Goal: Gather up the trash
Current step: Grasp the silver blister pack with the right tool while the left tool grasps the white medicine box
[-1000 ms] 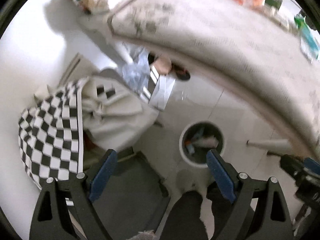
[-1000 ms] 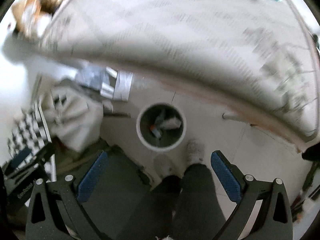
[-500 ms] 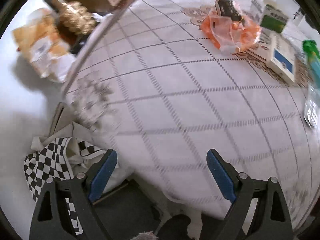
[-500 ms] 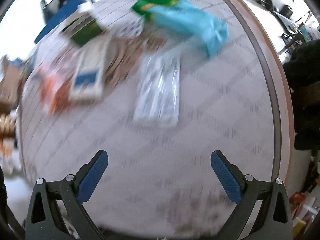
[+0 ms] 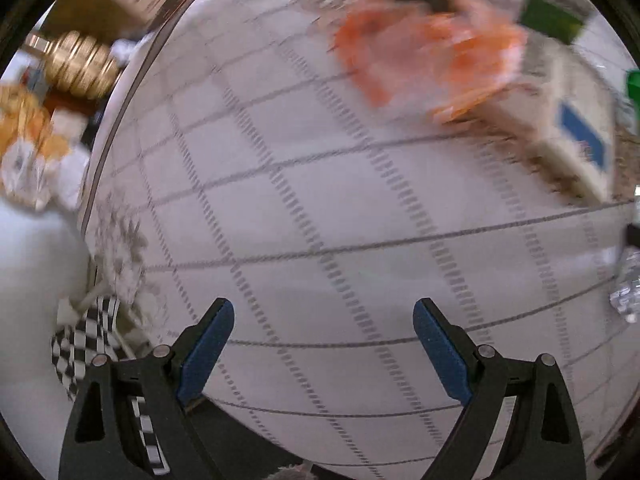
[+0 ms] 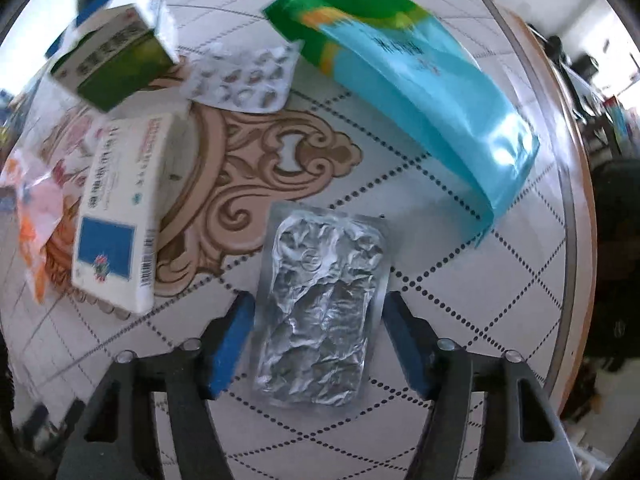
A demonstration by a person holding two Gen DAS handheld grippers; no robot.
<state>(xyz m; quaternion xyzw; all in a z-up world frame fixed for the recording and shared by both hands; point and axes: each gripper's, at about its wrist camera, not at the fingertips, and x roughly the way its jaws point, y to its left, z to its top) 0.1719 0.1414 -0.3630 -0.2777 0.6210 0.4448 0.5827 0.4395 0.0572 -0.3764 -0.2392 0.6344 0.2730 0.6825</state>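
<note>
In the right wrist view my right gripper [image 6: 318, 334] is open with its blue pads on either side of a crumpled silver blister pack [image 6: 320, 312] that lies flat on the patterned tablecloth [image 6: 460, 320]. Beyond it lie a blue-green pouch [image 6: 412, 76], a second blister sheet [image 6: 244, 80], a white medicine box [image 6: 120, 212] and a green box [image 6: 112, 68]. In the left wrist view my left gripper [image 5: 324, 346] is open and empty above bare cloth, well short of a blurred orange wrapper [image 5: 428, 56].
The table's rim [image 6: 572, 200] curves along the right. The white box [image 5: 576, 132] and the silver pack [image 5: 628, 284] show at the left view's right edge. A checkered bag [image 5: 80, 344] and gold-and-orange clutter [image 5: 76, 64] lie beyond the table's left edge.
Both grippers swung up from over the floor bin to the tabletop. The right one has come down around the silver blister pack; the left has moved forward over the cloth.
</note>
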